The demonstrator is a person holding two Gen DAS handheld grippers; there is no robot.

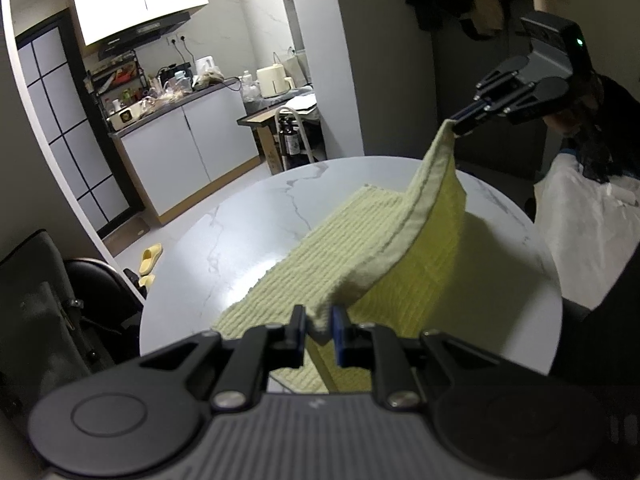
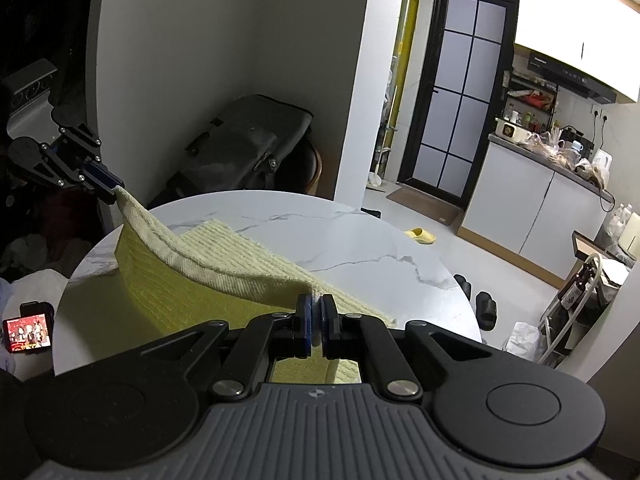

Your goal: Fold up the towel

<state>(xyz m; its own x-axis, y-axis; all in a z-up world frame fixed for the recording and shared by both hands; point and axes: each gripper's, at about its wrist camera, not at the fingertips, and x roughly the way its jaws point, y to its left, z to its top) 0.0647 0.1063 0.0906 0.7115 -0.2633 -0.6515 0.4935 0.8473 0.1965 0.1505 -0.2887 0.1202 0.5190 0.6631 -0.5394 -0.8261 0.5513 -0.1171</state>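
Both tongs are clamped on towel (image 1: 360,240) corners: left tongs (image 1: 319,326) and right tongs (image 2: 316,312) lift one edge above the counter (image 1: 240,232), the rest lying flat.

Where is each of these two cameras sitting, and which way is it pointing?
Left wrist view: sits on the left gripper, looking along its fingers over the yellow towel and marble table toward a kitchen; the right gripper shows too.
Right wrist view: sits on the right gripper, looking across the table toward a glass door; the left gripper shows.
Shared: the towel, table and both grippers, each shut on a towel corner.
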